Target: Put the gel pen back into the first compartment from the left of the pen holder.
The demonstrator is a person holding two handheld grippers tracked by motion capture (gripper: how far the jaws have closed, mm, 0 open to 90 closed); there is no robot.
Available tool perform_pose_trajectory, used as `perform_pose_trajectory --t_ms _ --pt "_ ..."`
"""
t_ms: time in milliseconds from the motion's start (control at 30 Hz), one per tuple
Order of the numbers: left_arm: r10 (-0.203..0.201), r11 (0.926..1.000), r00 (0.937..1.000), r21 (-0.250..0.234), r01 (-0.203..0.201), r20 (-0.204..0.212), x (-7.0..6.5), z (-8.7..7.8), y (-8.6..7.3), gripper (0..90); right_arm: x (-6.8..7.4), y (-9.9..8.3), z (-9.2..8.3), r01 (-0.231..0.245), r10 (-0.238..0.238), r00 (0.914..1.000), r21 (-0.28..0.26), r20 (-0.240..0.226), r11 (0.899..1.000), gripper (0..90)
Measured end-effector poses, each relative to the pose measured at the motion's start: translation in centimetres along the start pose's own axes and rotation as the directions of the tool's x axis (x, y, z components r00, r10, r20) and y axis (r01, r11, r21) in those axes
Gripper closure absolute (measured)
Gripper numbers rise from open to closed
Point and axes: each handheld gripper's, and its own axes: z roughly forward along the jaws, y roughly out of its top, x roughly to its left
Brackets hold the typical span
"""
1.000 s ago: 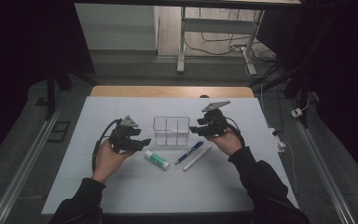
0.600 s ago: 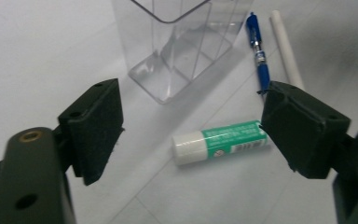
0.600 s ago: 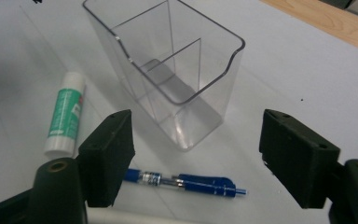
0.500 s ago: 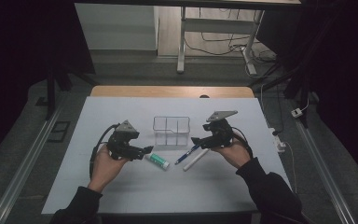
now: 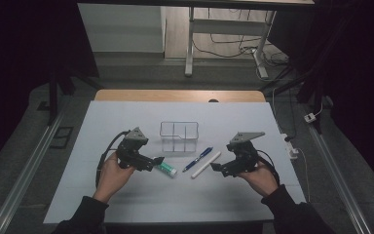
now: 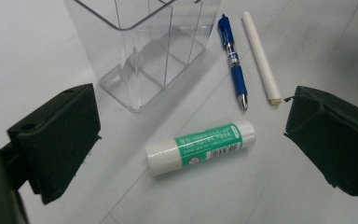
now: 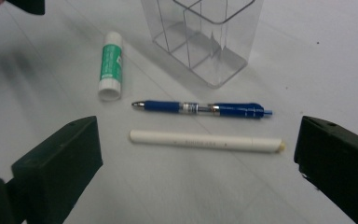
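Observation:
A clear plastic organiser (image 5: 178, 136) with compartments stands upright mid-table. In front of it lie a green-and-white glue stick (image 5: 166, 169), a blue pen (image 5: 198, 158) and a white stick (image 5: 206, 164), all flat on the white table. My left gripper (image 5: 157, 161) points at the glue stick (image 6: 200, 146); its jaws have just been opening and stand wide with nothing between the pads. My right gripper (image 5: 215, 168) hovers by the white stick (image 7: 206, 140) and blue pen (image 7: 200, 108); its jaws have also just been opening and hold nothing.
The white table top (image 5: 126, 122) has a wooden strip along its far edge (image 5: 175, 95). Metal rails (image 5: 27, 165) run along both sides of the table. A cable (image 5: 299, 156) lies at the right edge. Grey floor and desk legs (image 5: 189, 44) lie beyond.
Both grippers' jaws have opened wider. The right hand has drawn back from beside the organiser toward the near right; the left hand has stayed near the glue stick.

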Motion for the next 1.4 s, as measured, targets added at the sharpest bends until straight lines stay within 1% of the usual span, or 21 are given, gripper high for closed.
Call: perform_pose_trajectory --t_ms 100,167,267,333,367,433,500,633,700,767,933,1100,1167,1233,1267,1300,1400 --pt "-0.009 1.0 0.9997 -0.002 0.009 0.021 -0.2 0.2 0.3 2.0 0.6 -0.8 -0.8 0.008 -0.007 0.9999 -0.002 0.015 1.0 0.0" --pt "0.004 1.0 0.9997 0.0 -0.004 0.023 -0.4 0.4 0.5 0.7 1.1 -1.4 -1.3 0.012 -0.012 0.9996 -0.002 0.027 1.0 0.0" --pt "0.034 0.9994 0.999 0.005 -0.034 0.027 -0.7 0.7 1.0 0.3 1.6 -2.3 -2.0 0.02 -0.02 0.9988 0.004 0.044 1.0 0.0" --pt "0.038 0.9992 0.9988 0.012 -0.038 0.03 -0.8 0.9 1.4 0.0 1.9 -2.9 -2.5 0.017 -0.017 0.9987 0.003 0.048 1.0 0.0" --pt "0.039 0.9992 0.9988 0.009 -0.039 0.031 -0.9 0.9 1.5 0.0 2.1 -3.2 -2.8 0.013 -0.013 0.9989 -0.005 0.045 1.0 0.0" --pt "0.037 0.9993 0.9987 0.007 -0.037 0.036 -1.1 1.2 1.8 0.0 2.4 -3.7 -3.4 0.013 -0.013 0.9984 -0.013 0.054 1.0 0.0" --pt "0.043 0.9989 0.9983 0.019 -0.044 0.04 -1.2 1.4 2.2 0.0 2.7 -4.2 -4.0 0.012 -0.011 0.998 -0.021 0.063 1.0 0.0" --pt "0.063 0.9971 0.9976 0.041 -0.064 0.03 -1.7 2.2 2.9 0.0 2.8 -5.2 -5.2 -0.023 0.025 0.9982 -0.042 0.054 0.999 0.0" --pt "0.074 0.9958 0.9971 0.052 -0.075 0.017 -1.9 2.8 3.2 0.0 2.9 -5.8 -5.7 -0.041 0.043 0.9979 -0.051 0.049 0.998 0.0" --pt "0.076 0.9952 0.997 0.06 -0.077 0.012 -2.1 3.4 3.5 0.0 3.0 -6.3 -6.2 -0.053 0.056 0.9971 -0.052 0.052 0.997 0.0" --pt "0.103 0.9908 0.9943 0.085 -0.105 0.029 -2.8 5.1 4.3 0.0 3.1 -7.6 -7.3 -0.058 0.06 0.9954 -0.032 0.075 0.998 0.0" --pt "0.122 0.9849 0.9904 0.115 -0.129 0.065 -3.7 6.8 5.3 0.0 3.1 -8.6 -8.1 -0.073 0.075 0.9933 -0.026 0.087 0.997 0.0" --pt "0.136 0.9808 0.9878 0.13 -0.145 0.076 -4.1 7.4 5.6 0.0 3.0 -8.9 -8.2 -0.078 0.08 0.9934 -0.02 0.083 0.997 0.0" --pt "0.139 0.9777 0.9856 0.145 -0.152 0.097 -4.3 8.1 5.9 0.0 3.0 -8.9 -8.4 -0.078 0.079 0.9932 -0.016 0.086 0.997 0.0" --pt "0.134 0.9782 0.9855 0.146 -0.148 0.105 -4.4 8.4 6.0 0.0 3.0 -9.0 -8.4 -0.077 0.078 0.9935 -0.018 0.083 0.997 0.0" --pt "0.133 0.9771 0.985 0.152 -0.149 0.11 -4.5 8.7 6.1 0.0 3.0 -9.0 -8.4 -0.077 0.078 0.9936 -0.014 0.082 0.997 0.0" --pt "0.146 0.9695 0.982 0.18 -0.166 0.12 -5.0 9.7 6.3 2.0 3.1 -9.0 -8.3 -0.073 0.074 0.9946 -0.014 0.072 0.997 0.0"
